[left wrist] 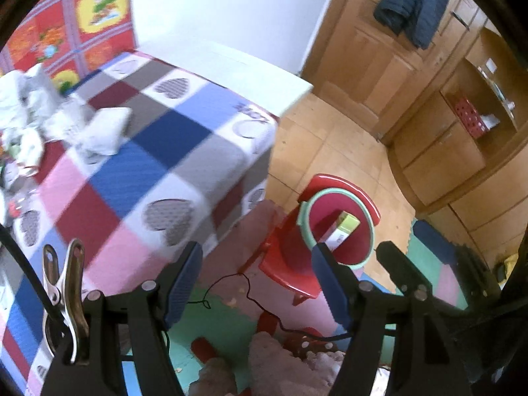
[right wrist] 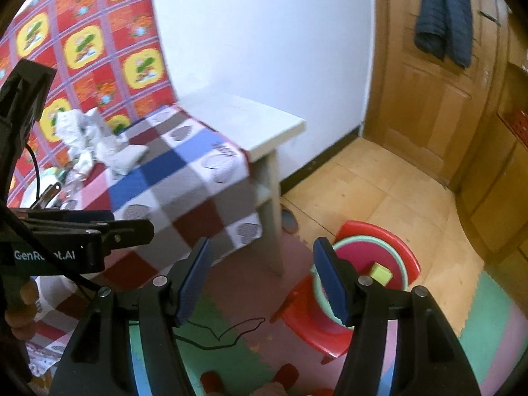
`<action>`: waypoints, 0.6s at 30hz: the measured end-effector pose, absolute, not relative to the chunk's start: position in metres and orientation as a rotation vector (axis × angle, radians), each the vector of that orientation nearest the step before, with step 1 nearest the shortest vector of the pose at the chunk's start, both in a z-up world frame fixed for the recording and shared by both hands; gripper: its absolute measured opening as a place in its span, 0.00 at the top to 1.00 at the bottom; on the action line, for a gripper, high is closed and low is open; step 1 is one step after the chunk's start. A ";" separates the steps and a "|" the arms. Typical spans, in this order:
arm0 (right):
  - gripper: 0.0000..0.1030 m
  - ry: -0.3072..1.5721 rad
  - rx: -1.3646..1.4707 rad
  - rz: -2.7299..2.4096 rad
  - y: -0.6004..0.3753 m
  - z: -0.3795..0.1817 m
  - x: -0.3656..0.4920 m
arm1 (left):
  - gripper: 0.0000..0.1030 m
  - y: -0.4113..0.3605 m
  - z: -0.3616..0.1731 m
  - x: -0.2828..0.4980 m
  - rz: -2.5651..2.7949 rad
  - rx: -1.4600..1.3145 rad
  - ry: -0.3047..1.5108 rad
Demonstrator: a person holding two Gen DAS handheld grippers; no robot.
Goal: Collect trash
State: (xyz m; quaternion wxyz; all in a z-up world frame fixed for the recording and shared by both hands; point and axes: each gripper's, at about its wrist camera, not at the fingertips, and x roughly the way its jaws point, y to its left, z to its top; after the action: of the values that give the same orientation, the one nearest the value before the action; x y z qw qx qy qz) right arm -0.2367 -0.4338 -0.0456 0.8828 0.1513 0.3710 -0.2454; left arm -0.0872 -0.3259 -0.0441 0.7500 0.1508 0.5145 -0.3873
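Observation:
A heap of crumpled white paper and wrappers [left wrist: 49, 115] [right wrist: 92, 138] lies at the far left of the table, on a checked cloth with hearts [left wrist: 165, 151] [right wrist: 184, 178]. To the right of the table, a red chair [left wrist: 287, 264] [right wrist: 310, 323] carries a green-rimmed red basin [left wrist: 340, 191] [right wrist: 363, 238]. Inside the basin is a green and white box [left wrist: 345, 227] [right wrist: 381, 274]. My left gripper [left wrist: 257, 250] hangs open and empty over the table's corner and the floor mats. My right gripper [right wrist: 263, 244] is also open with nothing in it, just left of the basin.
Coloured foam mats [right wrist: 231, 330] with a thin black cable [left wrist: 247, 293] cover the floor near the chair. A wooden door [right wrist: 429, 105] with a dark jacket [right wrist: 444, 16] and wooden cabinets [left wrist: 462, 151] stand at the right. A slipper [right wrist: 289, 219] lies under the table.

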 end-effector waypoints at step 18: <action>0.38 0.791 0.275 -0.237 -0.316 -0.018 -0.145 | 0.30 -0.166 0.001 -0.020 -0.637 0.218 1.070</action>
State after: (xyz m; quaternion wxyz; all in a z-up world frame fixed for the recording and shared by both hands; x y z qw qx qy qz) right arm -0.1454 -0.3164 -0.0182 0.9068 0.1333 0.3830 -0.1149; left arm -0.0201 -0.1663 0.0009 0.8068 0.1018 0.5002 -0.2975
